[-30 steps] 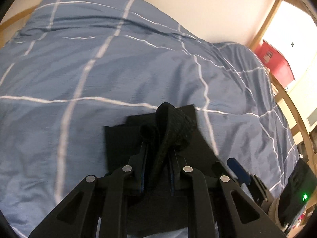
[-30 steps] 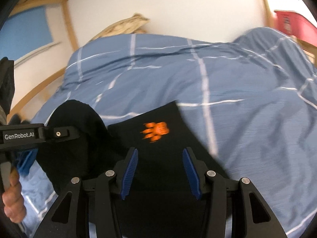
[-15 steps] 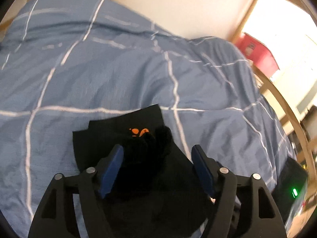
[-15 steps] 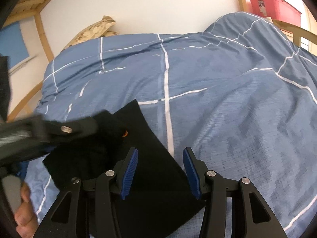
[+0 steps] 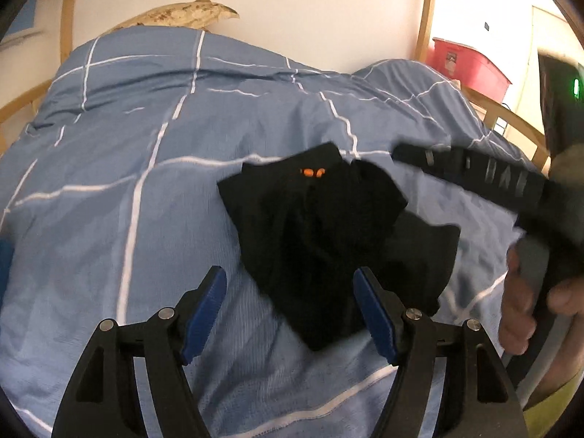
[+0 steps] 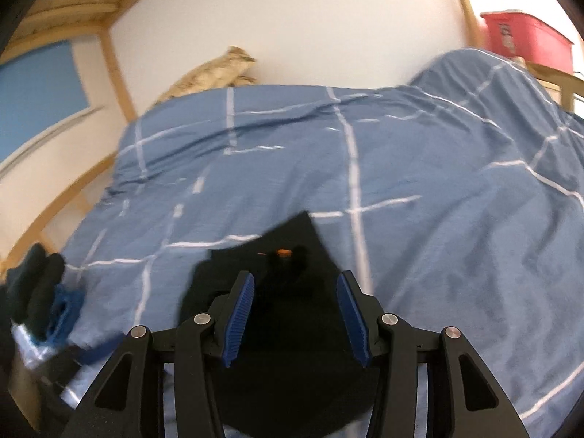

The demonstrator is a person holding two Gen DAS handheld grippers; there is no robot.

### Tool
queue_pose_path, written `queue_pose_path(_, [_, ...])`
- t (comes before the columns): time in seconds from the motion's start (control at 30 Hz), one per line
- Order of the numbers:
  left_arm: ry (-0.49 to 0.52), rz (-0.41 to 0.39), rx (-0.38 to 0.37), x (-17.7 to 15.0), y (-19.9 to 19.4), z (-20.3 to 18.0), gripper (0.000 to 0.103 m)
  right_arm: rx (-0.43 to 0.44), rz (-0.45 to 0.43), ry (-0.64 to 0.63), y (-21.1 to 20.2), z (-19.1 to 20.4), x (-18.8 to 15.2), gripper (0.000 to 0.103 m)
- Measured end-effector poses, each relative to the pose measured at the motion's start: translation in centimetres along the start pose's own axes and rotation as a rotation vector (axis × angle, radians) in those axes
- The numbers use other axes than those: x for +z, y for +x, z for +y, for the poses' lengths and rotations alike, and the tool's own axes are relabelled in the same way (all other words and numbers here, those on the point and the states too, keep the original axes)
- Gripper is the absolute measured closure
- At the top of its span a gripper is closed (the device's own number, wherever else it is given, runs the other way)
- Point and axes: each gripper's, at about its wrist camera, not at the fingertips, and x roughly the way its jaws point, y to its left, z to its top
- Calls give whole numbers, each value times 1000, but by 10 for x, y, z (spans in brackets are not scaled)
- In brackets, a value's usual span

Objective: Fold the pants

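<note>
The black pants [image 5: 321,233] lie in a loosely folded, rumpled bundle on the blue checked duvet [image 5: 146,168], with a small orange logo showing near the far edge. My left gripper [image 5: 288,306] is open and empty, just short of the bundle's near edge. My right gripper [image 6: 295,314] is open and empty, hovering over the same black pants [image 6: 292,292]. In the left wrist view the right gripper's body and the hand holding it [image 5: 522,292] are at the right, blurred.
A patterned pillow [image 5: 182,14] lies at the head of the bed by the white wall. A wooden bed frame [image 5: 423,14] rims the bed. A red storage box [image 5: 467,62] stands at the far right. Dark and blue clothes [image 6: 43,303] sit at the left edge.
My left gripper opened and let go of the pants, then drew back. The pants dropped onto the duvet as a bundle. My right gripper also pulled back and stayed open.
</note>
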Motion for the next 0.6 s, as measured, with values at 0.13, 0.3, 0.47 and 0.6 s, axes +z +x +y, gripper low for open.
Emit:
queue_pose_path(0.13, [29,-15,-76,-10,5,-1,33,65,-29,-36,4,24,-4,54])
queue_pose_path(0.3, [12,-13,-103,-11,7,2,33,77,28,-88,22,48,-12,55])
queue_pose_path(0.47, [27,5,-97,-15,13,-2,33,18,133,-71,40,40,-21,55])
queue_pose_path(0.6, [60,37,-85,-19,21,-9,33,80,193,44,48,17,-25,54])
